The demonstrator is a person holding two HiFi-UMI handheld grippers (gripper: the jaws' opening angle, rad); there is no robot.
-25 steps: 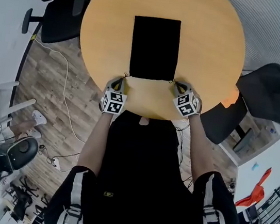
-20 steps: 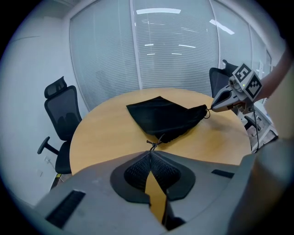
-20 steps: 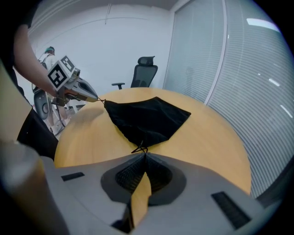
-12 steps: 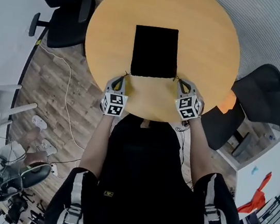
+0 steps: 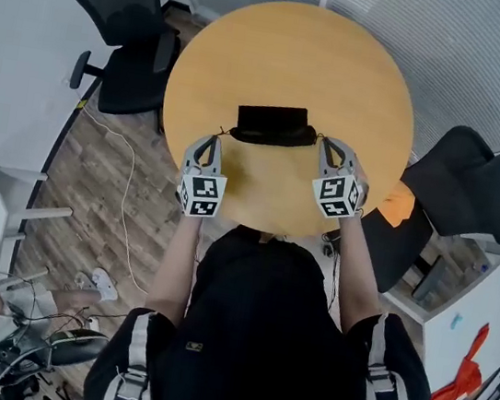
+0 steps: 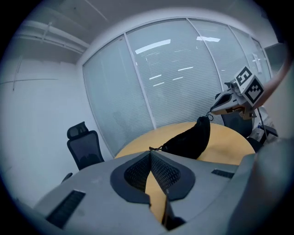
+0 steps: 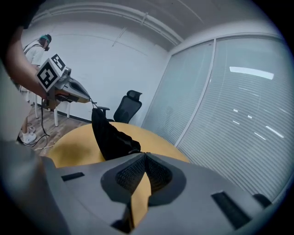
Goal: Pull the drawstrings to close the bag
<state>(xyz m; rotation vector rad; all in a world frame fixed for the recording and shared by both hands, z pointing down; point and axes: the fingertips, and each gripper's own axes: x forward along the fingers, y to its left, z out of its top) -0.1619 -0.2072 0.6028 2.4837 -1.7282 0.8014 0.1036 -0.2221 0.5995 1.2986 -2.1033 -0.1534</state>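
A black drawstring bag hangs by its mouth between my two grippers, its lower part resting on the round wooden table. My left gripper is shut on the left drawstring at the bag's left corner. My right gripper is shut on the right drawstring at the right corner. In the left gripper view the bag sags from my closed left gripper across to the right gripper. In the right gripper view the bag stretches from my right gripper up to the left gripper.
A black office chair stands left of the table and another to the right, with an orange item beside it. A white cable runs over the wooden floor. A glass wall with blinds lies beyond the table.
The bag lay flat on the table; now both grippers have risen and lifted its mouth end, so it looks short and bunched. Both stay closed on the strings.
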